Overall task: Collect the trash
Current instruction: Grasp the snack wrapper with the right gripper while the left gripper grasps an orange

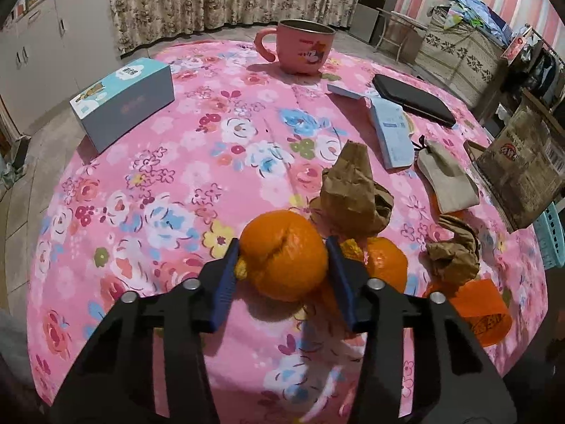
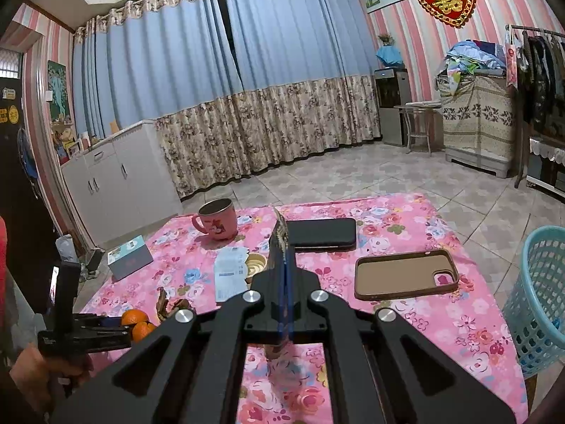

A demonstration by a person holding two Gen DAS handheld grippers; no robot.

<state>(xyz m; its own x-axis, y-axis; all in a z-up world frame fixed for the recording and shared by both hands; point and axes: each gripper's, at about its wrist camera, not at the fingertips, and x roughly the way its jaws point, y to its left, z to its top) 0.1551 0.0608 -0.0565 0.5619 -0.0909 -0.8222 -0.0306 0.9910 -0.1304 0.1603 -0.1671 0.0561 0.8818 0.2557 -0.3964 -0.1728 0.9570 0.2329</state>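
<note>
Trash is mostly still spread over the pink floral desk [image 1: 176,183], so the job looks to be at an early-to-middle stage.

Far left, a box [image 1: 123,102] and a mug [image 1: 300,47] are sitting untouched, and those are probably not meant to be binned anyway.

Low in the middle, the orange [image 1: 286,247] is clamped between the blue pads of the left hand-held gripper [image 1: 282,258], one pad pressed on each side. The skin looks split, so it's likely counted as rubbish, but it hasn't been lifted off the cloth yet. A second orange [image 1: 386,261] is tucked just behind it.

Moving right, two crumpled brown paper wads [image 1: 353,190] and an orange wrapper [image 1: 485,312] are left lying there, not picked up by anything. A phone [image 2: 323,233] and a case [image 2: 406,274] further along are probably to be kept.

The right hand-held gripper [image 2: 284,258] is closed tight on a flat brown packet [image 2: 279,243], seen edge-on and held up over the desk, not dropped yet.

Far right, the blue basket [image 2: 540,282] is waiting beside the desk. What's already in it can't be made out.

So: two items gripped, nothing visibly binned, wads and wrapper left to go.
</note>
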